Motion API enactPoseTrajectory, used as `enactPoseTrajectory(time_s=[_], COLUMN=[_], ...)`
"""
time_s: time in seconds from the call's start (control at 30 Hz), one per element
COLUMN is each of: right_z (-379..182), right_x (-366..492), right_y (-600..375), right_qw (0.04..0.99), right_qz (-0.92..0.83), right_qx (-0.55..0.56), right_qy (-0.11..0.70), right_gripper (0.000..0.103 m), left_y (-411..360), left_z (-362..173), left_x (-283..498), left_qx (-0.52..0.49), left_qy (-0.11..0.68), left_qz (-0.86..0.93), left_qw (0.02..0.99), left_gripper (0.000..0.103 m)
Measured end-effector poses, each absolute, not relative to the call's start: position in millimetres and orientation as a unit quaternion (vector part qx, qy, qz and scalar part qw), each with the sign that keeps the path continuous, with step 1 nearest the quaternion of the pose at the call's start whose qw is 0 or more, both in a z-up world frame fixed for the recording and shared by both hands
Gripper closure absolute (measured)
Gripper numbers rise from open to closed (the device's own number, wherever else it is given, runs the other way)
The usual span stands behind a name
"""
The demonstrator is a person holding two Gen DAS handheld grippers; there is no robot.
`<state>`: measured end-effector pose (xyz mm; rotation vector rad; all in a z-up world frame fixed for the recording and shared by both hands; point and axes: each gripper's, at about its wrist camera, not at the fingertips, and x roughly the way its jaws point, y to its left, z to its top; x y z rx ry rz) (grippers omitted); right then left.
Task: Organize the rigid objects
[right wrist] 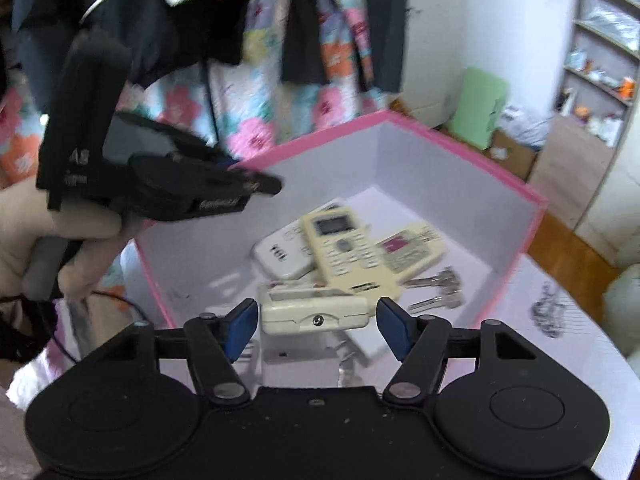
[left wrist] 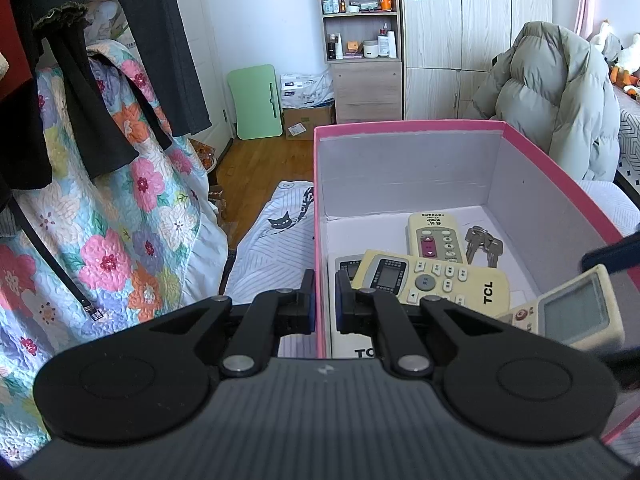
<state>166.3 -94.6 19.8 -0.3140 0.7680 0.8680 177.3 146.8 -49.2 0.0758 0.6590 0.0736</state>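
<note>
Lying crosswise between the right hand-held gripper's (right wrist: 314, 326) parted, non-touching pads, the cream remote (right wrist: 314, 312) is hanging over the pink box (right wrist: 460, 144), whose wall the left hand-held gripper (left wrist: 325, 300) is clamping.

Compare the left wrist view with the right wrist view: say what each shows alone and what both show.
Only the left wrist view shows the left gripper with its fingers shut on the near wall of the pink box, plus a grey puffer jacket and a wardrobe.

Only the right wrist view shows the right gripper, open, with a cream remote between its fingers untouched, and the hand holding the left gripper.

Both show the box, the TCL remote, the keys and the floral quilt.
</note>
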Motion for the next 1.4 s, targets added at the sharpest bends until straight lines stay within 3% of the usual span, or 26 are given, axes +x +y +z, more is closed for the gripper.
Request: enactPoseTrajectory(time_s=[0.17,0.27,0.33,0.6,0.77,0.97,1.23,1.4], right_z=[35.9,33.9,32.6,32.3,35.3,45.9,55.3,60.3], right_x=[169.3,173.9,174.0,154.6,145.6,135.3,115.2,101.1], right_y=[-115.9,-117.6,-123.0,-159.8,-163.3,-165.3,-172.7,-175.9], right_qw=[0.843,0.85,0.857,0.888,0.895,0.897,0.907,0.91], right_qz=[0.416,0.398,0.388,0.333,0.324,0.329,0.309,0.305], right_qx=[-0.06,-0.042,-0.018,0.067,0.053,0.045,0.048,0.043], right_qy=[0.337,0.343,0.339,0.31,0.302,0.291,0.281,0.277], right_gripper=[0.034,0.05,0.053,0.053,0.053,0.053,0.053,0.052], left_y=[146.8,147.3,148.0,146.3,143.7,132.0,111.2,96.0], left_z=[-49.2,-49.9,-49.9,-49.1,-45.8,-28.4,9.3,23.4], left_x=[176.5,175.9,176.6,176.1,175.8,157.4,116.7,91.5], left_qx=[0.038,0.038,0.035,0.038,0.036,0.032,0.032,0.035], left_qy=[0.324,0.325,0.327,0.331,0.339,0.333,0.315,0.308], left_qz=[0.038,0.038,0.038,0.049,0.059,0.065,0.07,0.061], left_qw=[0.944,0.944,0.943,0.941,0.938,0.94,0.946,0.949], left_gripper=[0.096,0.096,0.096,0.096,0.096,0.08,0.044,0.037])
